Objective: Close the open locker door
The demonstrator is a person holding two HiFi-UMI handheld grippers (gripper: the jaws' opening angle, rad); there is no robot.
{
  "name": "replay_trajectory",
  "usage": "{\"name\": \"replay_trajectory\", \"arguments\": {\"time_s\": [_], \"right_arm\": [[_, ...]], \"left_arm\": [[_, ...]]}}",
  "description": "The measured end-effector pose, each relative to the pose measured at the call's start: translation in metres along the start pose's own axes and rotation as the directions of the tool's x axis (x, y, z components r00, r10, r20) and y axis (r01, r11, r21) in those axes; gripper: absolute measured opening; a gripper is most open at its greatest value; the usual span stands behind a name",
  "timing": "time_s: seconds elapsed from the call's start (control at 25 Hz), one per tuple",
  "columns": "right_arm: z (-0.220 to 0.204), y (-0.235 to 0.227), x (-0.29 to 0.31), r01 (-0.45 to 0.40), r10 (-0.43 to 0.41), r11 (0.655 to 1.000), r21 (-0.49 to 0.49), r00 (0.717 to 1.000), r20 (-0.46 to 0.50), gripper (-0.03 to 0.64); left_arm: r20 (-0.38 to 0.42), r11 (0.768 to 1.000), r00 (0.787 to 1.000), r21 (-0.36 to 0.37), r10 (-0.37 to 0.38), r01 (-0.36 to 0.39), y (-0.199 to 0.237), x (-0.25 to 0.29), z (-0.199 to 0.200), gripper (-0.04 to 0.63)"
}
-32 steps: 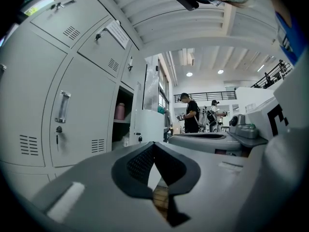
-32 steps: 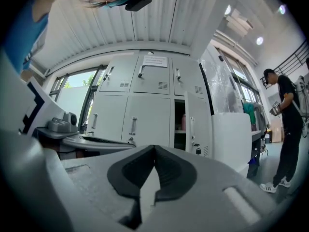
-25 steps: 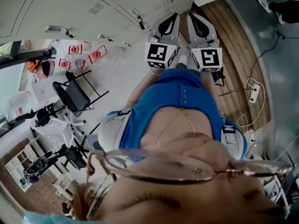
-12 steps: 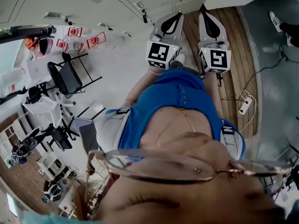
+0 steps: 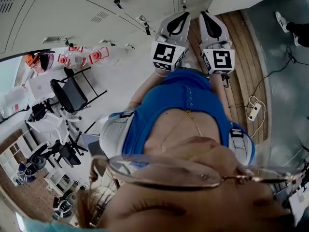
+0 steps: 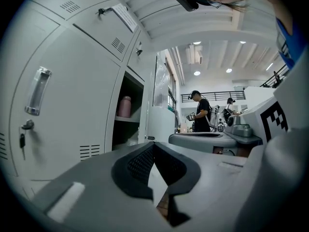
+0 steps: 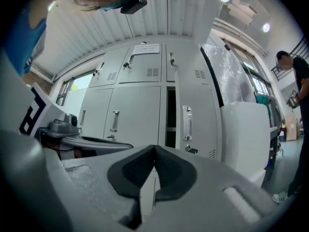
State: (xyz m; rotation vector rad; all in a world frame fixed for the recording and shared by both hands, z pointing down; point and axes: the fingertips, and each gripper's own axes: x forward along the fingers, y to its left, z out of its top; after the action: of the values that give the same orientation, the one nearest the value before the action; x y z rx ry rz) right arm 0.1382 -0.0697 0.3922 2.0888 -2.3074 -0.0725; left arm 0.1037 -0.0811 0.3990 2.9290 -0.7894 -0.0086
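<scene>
A bank of pale grey lockers (image 7: 135,110) stands ahead of both grippers. One locker door (image 7: 189,122) with a vertical handle is ajar, and a dark gap (image 7: 171,117) shows at its left edge. From the left gripper view the open compartment (image 6: 129,124) holds a pink bottle (image 6: 124,106) on a shelf. My left gripper (image 6: 153,145) and right gripper (image 7: 155,151) are both shut and hold nothing, some way short of the door. In the head view they point side by side at the lockers, left gripper (image 5: 181,15) beside right gripper (image 5: 203,14).
A white cabinet (image 7: 244,134) stands right of the ajar door. Black chairs (image 5: 72,93) and desks fill the left. A power strip with cables (image 5: 253,111) lies on the wooden floor. People stand at the back (image 6: 200,112) and at the right (image 7: 294,81).
The head view has swung, bringing more of the locker fronts into the top of the picture. Both grippers stay side by side, shut, pointing at the lockers.
</scene>
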Motion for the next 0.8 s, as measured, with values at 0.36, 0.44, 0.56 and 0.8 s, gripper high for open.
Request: {"name": "replay_trajectory", "arguments": {"time_s": [0.36,0.44,0.56,0.8], "right_arm": [[0.011,-0.028,0.053,-0.094,0.094,0.996,0.006,0.995,0.030,0.002],[0.013,-0.035,0.062,-0.106,0.107,0.994,-0.013,0.994,0.028,0.001],[0.020,-0.048,0.072,-0.086,0.086,0.996,-0.003,0.994,0.061,0.000],[0.024,-0.073,0.083,-0.077,0.078,0.997,-0.009,0.994,0.080,0.013]], "left_arm": [[-0.016,0.995,0.995,-0.008,-0.097,0.097,0.035,0.047,0.000,-0.003],[-0.024,0.993,0.992,-0.010,-0.121,0.120,0.043,0.052,-0.002,-0.002],[-0.015,0.989,0.989,0.004,-0.149,0.149,0.055,0.056,-0.004,-0.002],[-0.037,0.987,0.987,0.008,-0.159,0.159,0.073,0.060,-0.013,-0.002]]}}
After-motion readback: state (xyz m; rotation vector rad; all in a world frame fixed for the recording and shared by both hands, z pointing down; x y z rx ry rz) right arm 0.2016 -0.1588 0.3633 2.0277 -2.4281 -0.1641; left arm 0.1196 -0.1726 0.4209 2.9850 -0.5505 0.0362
